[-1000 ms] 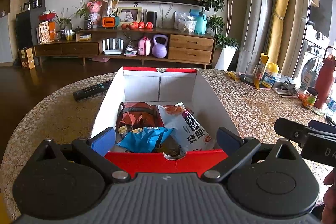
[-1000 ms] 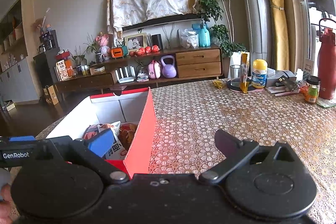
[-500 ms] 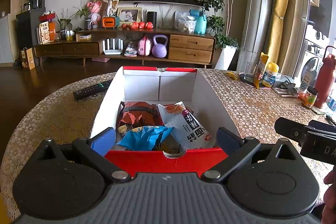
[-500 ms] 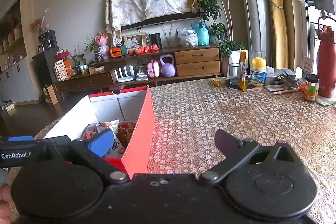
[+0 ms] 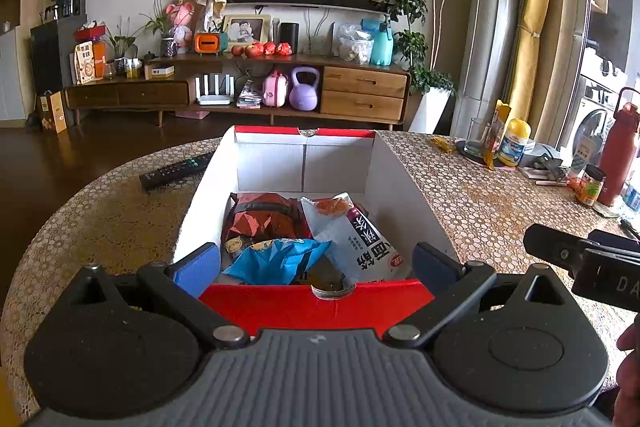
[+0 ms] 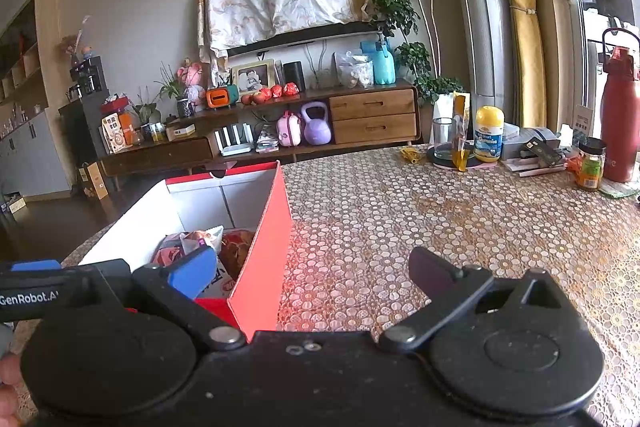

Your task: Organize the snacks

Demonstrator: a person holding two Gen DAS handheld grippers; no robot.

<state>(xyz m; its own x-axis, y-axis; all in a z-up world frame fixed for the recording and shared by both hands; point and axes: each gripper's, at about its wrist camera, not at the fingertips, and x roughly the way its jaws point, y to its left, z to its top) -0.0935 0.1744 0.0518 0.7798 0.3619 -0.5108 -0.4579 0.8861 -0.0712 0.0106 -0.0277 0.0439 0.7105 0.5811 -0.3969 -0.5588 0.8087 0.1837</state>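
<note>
A red box (image 5: 316, 307) with white inner walls stands open on the table. Inside lie a blue snack bag (image 5: 280, 259), a white snack bag (image 5: 356, 239) and a red-brown snack bag (image 5: 264, 215). My left gripper (image 5: 316, 263) is open and empty, its fingers spread at the box's near end. My right gripper (image 6: 312, 267) is open and empty, hovering beside the box's right wall (image 6: 264, 251); the snacks (image 6: 208, 247) show past its left finger.
A black remote (image 5: 176, 171) lies left of the box. At the far right of the table stand a glass (image 6: 444, 139), a yellow-capped bottle (image 6: 490, 135), a small jar (image 6: 590, 163) and a red flask (image 6: 620, 107).
The right gripper has tilted or drifted slightly, so the view shifts a little. The left gripper and the box's contents have not moved.
</note>
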